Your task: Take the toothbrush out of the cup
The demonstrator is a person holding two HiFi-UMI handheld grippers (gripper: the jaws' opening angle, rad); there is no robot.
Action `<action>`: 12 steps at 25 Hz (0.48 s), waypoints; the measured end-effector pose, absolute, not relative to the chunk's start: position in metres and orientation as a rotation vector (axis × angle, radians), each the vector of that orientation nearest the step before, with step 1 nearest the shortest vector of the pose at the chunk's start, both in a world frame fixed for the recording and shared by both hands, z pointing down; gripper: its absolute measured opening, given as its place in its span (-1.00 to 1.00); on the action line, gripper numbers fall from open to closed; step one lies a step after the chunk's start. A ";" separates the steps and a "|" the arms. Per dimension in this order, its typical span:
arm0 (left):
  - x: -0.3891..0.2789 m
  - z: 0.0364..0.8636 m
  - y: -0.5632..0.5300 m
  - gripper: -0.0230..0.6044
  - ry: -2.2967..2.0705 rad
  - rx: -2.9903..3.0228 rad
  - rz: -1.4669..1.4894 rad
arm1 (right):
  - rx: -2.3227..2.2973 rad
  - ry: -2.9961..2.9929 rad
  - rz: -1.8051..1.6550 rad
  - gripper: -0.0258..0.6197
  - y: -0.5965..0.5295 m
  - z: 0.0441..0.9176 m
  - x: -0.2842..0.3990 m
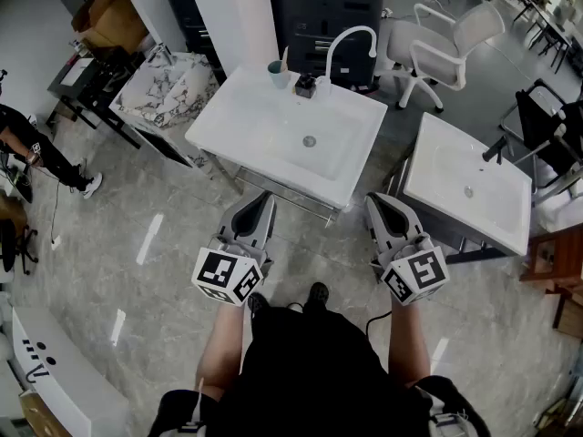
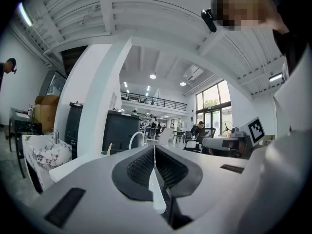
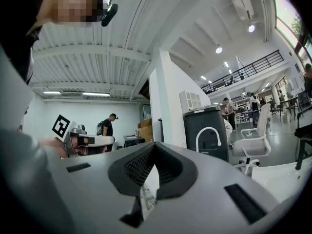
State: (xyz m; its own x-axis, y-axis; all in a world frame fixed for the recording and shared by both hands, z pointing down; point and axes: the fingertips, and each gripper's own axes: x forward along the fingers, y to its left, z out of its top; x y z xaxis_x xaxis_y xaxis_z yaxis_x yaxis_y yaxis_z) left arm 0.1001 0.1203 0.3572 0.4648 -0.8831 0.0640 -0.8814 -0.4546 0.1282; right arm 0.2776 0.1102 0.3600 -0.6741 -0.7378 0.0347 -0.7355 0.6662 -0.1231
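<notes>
Left grey gripper (image 1: 258,209) and right grey gripper (image 1: 387,209) sit closed, empty; upper centre, the slim white toothbrush (image 1: 284,57) in the teal cup (image 1: 277,75) looks light and stiff: pinch its exposed end.

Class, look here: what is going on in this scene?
A person stands facing a white sink, a hand-held gripper in each hand. The left hand-held gripper and the right hand-held gripper are both shut, empty and short of the sink. The toothbrush stands in the cup by the faucet, untouched.
</notes>
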 end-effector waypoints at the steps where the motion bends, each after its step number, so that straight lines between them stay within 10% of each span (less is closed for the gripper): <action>1: 0.102 0.359 0.123 -0.85 -1.554 2.563 -0.016 | -1.259 2.851 -0.199 -0.83 0.113 0.361 0.279; 12: 0.104 0.360 0.139 -0.85 -1.583 2.546 0.005 | -1.264 2.835 -0.212 -0.83 0.121 0.363 0.282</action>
State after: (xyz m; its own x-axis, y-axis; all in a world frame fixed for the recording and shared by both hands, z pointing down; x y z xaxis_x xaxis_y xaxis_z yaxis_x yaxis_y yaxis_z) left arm 0.1038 0.1387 0.3596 0.4451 -0.8921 0.0781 -0.8925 -0.4349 0.1196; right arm 0.2817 0.1208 0.3630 -0.6696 -0.7422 0.0278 -0.7381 0.6608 -0.1361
